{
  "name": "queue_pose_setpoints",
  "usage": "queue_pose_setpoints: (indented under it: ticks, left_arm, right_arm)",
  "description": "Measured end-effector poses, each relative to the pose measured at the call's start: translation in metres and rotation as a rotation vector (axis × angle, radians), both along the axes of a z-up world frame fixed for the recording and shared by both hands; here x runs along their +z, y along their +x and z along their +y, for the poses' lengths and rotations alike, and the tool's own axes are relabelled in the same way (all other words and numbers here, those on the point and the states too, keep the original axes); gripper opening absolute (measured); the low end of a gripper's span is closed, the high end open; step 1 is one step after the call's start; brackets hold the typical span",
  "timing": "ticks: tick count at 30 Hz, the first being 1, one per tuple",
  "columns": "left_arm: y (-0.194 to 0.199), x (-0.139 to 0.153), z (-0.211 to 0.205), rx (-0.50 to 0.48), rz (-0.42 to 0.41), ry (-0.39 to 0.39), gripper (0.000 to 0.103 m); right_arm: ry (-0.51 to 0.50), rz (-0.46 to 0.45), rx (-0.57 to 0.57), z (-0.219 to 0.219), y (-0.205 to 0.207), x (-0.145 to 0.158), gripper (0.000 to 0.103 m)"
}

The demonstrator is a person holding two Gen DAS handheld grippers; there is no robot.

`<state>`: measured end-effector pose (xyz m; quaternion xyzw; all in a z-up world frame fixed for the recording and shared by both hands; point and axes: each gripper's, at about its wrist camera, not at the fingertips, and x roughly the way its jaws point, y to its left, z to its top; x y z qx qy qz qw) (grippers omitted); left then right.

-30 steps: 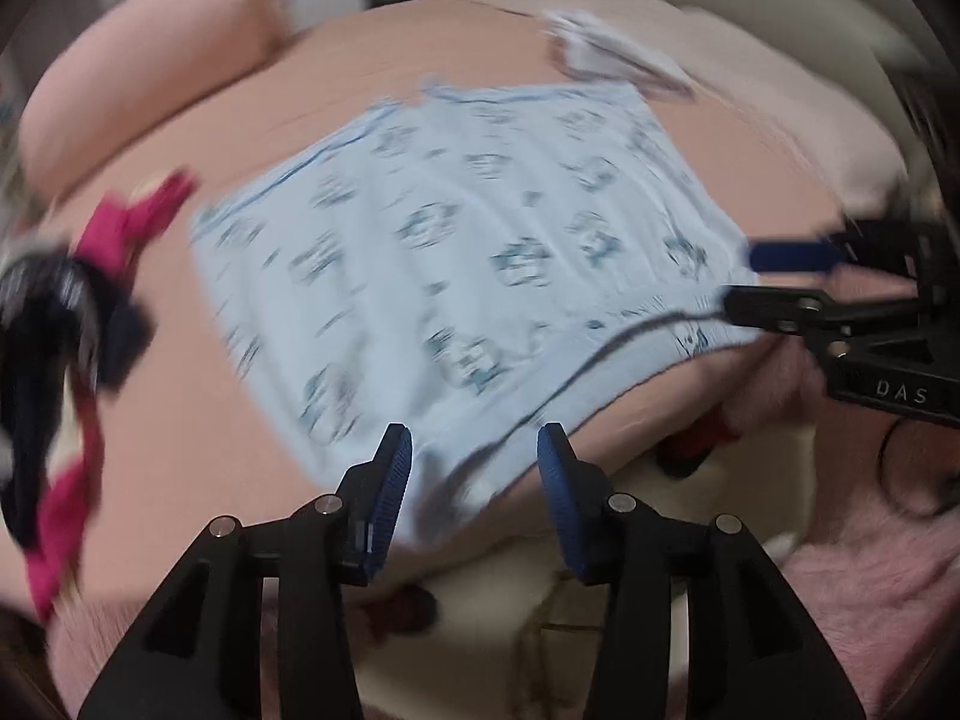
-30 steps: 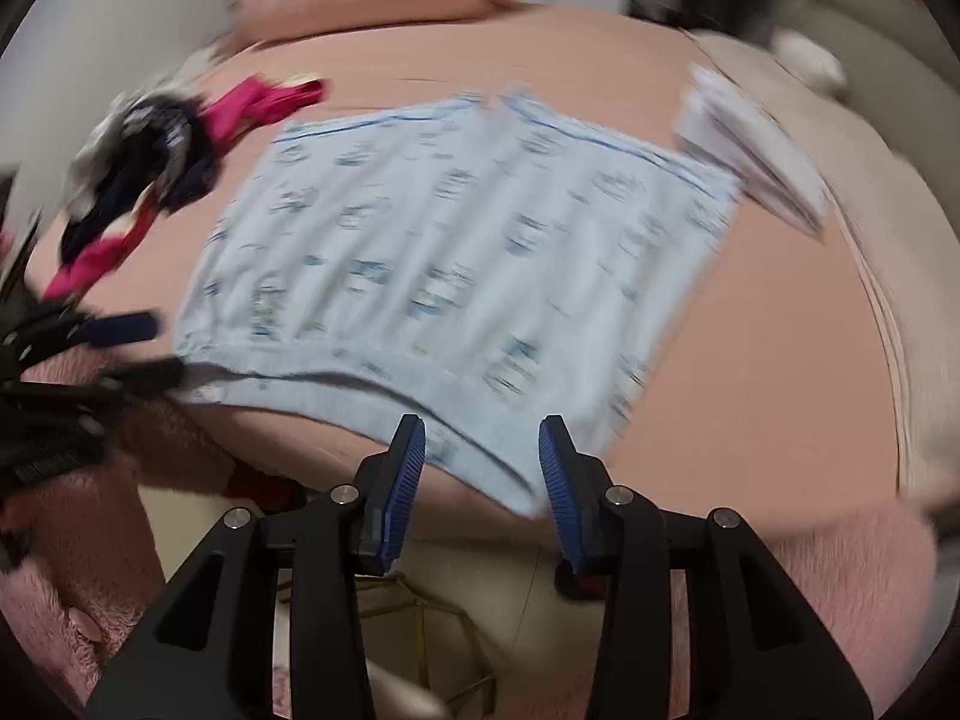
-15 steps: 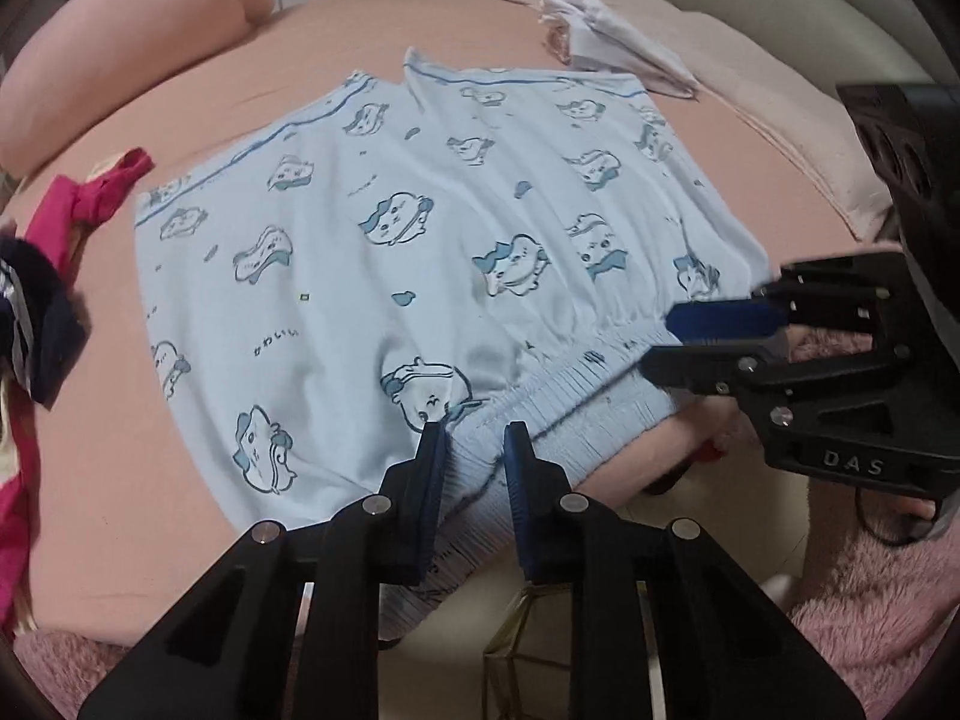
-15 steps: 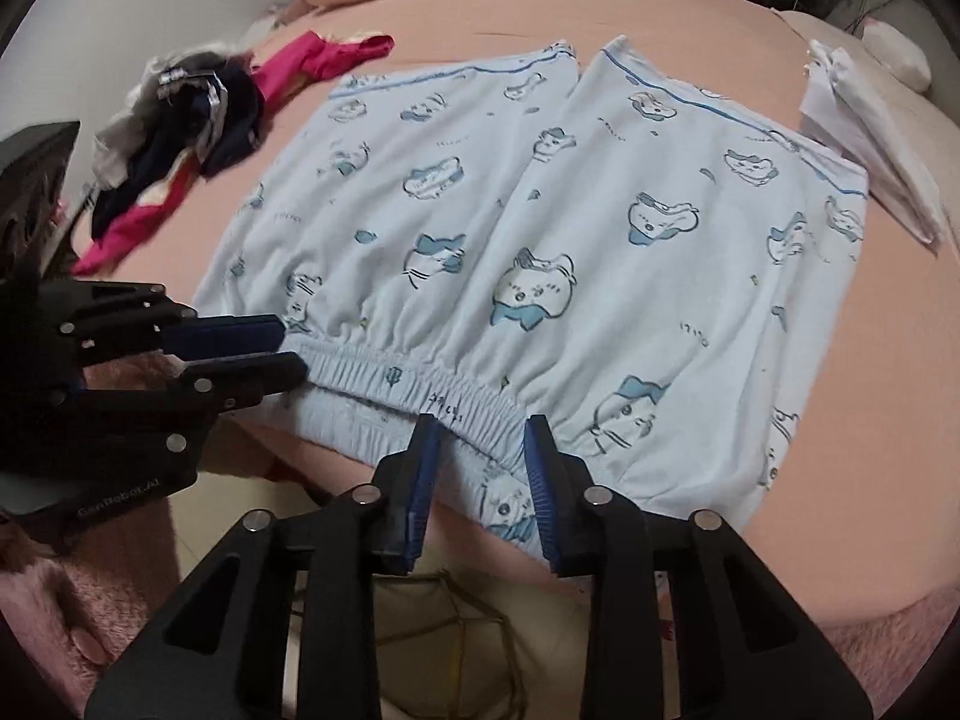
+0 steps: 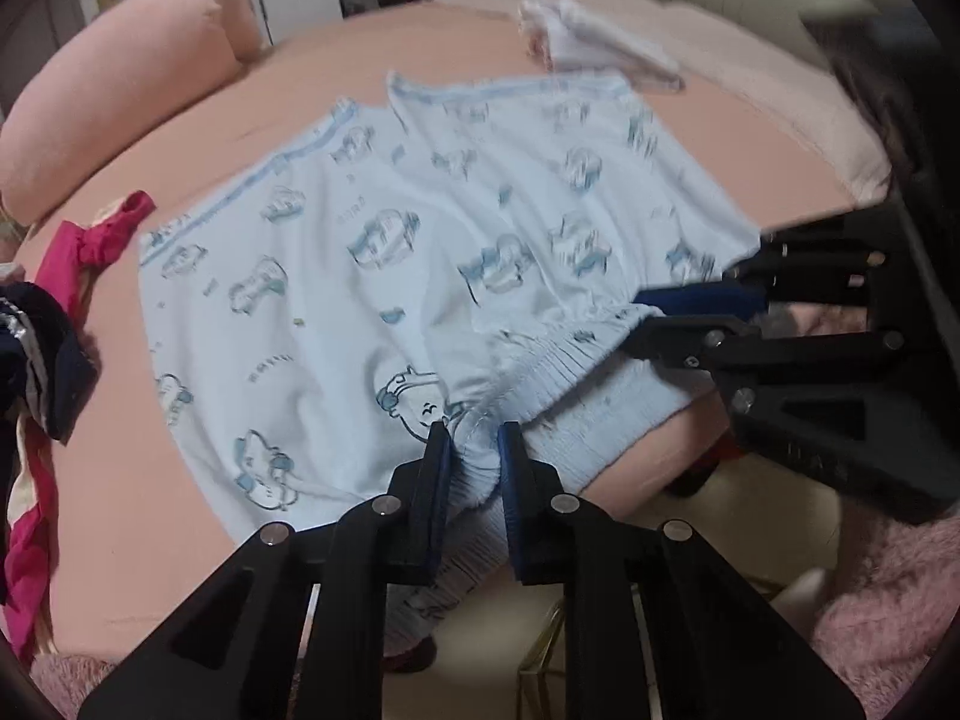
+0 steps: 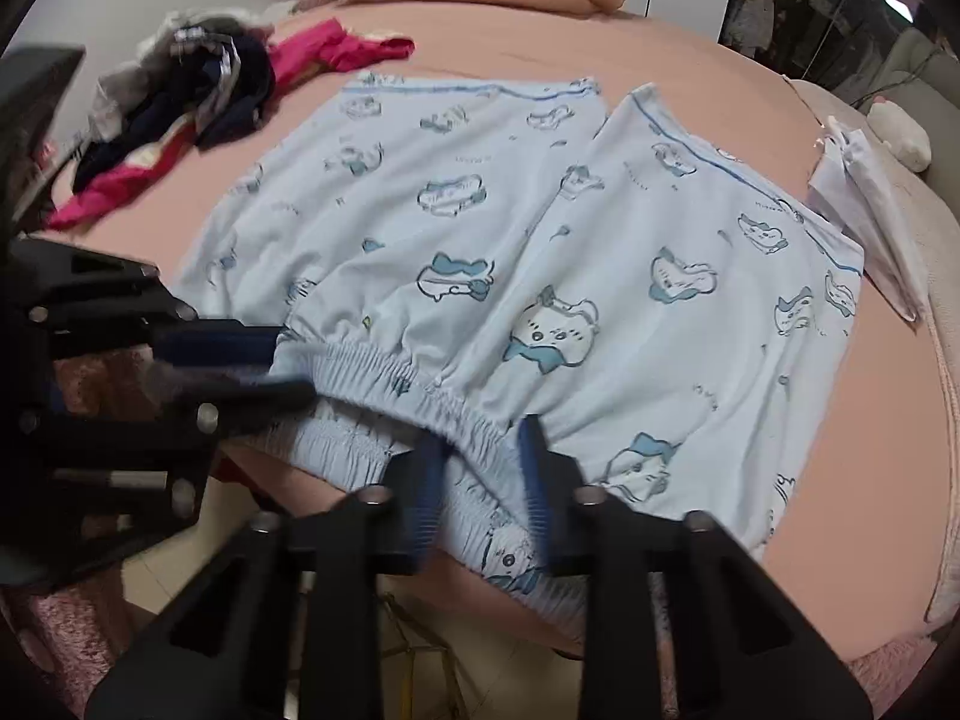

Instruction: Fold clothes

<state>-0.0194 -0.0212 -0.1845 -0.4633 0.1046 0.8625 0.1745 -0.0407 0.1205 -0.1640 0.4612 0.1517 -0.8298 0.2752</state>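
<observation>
A pair of light blue shorts (image 6: 516, 252) with cartoon animals is spread flat on a pink bed (image 6: 600, 36). The stretchy waistband (image 6: 390, 378) hangs at the near edge of the bed. The left gripper (image 5: 471, 450) is pinched narrow on the waistband, and cloth is bunched between its blue pads. The right gripper (image 6: 480, 450) is also closed on the waistband, a little way along from the left one. The top layer of the waistband is lifted off the bottom layer.

A pile of dark and bright pink clothes (image 6: 198, 102) is seen on the bed, to the left of the shorts. A white folded cloth (image 6: 864, 204) is laid at the right. A pink pillow (image 5: 120, 96) is set at the far side. No containers are seen.
</observation>
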Motion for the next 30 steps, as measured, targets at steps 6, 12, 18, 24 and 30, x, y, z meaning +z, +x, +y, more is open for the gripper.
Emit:
queue_pose_setpoints:
  ticks: [6,12,18,24,30]
  left_arm:
    - [0.009,0.011,-0.003,-0.030,0.008,-0.003,0.010]
    - [0.003,-0.011,-0.012,-0.027,-0.151,0.064,0.019]
    - [-0.005,0.007,-0.059,0.114,-0.156,0.299,0.039]
    - [-0.012,-0.019,-0.084,0.306,-0.241,0.137,0.038]
    - [-0.006,-0.013,-0.102,0.419,-0.218,0.123,0.038]
  right_arm:
    - [-0.061,-0.018,0.006,0.013,0.010,0.016,0.006]
    - [-0.027,-0.062,0.024,0.009,0.018,0.009,0.008]
    - [-0.084,-0.103,0.000,0.022,0.018,0.016,0.032]
    - [-0.174,-0.119,-0.269,0.077,0.008,0.022,0.033]
    - [-0.128,-0.229,-0.466,0.121,-0.003,0.004,0.035]
